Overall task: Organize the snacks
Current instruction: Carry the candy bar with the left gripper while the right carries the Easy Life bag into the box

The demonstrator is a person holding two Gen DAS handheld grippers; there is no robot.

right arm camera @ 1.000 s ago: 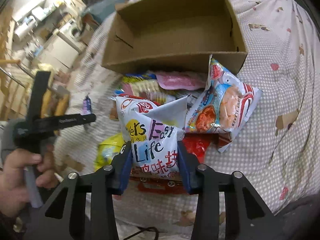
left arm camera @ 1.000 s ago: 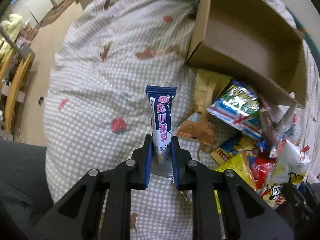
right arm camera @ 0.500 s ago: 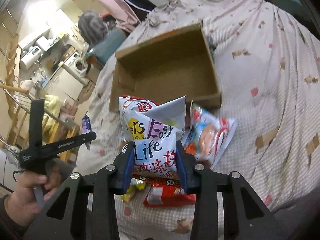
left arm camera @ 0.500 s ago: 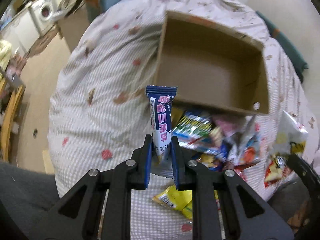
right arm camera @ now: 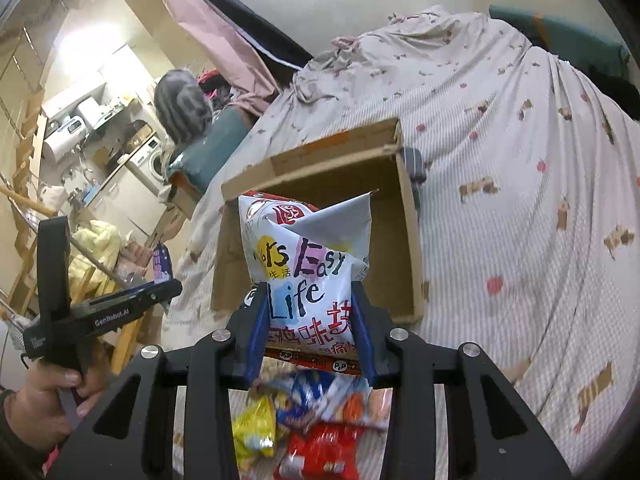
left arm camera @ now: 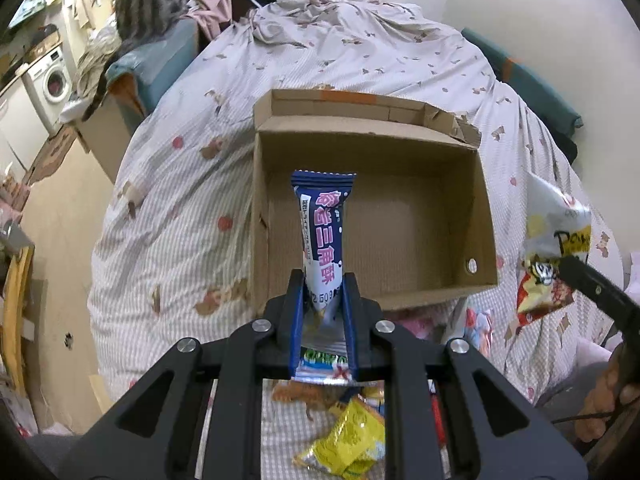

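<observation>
Now lifted off the bed (left arm camera: 168, 208), 2 tongs — left tongs (left arm camera: 322, 300) pinching a blue wafer bar (left arm camera: 322, 228), right tongs (right arm camera: 308, 320) pinching a white crisp bag (right arm camera: 304, 268) — hover before the empty cardboard box (left arm camera: 486, 216), ready for dropping.

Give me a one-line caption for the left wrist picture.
Left gripper grips a slim dark-blue snack packet above an empty brown cardboard box.

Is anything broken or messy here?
Yes. The brown cardboard box on the bed has a torn, ragged far-right corner, and it is empty. Loose snack packets lie heaped on the checked bedsheet in front of it.
</observation>
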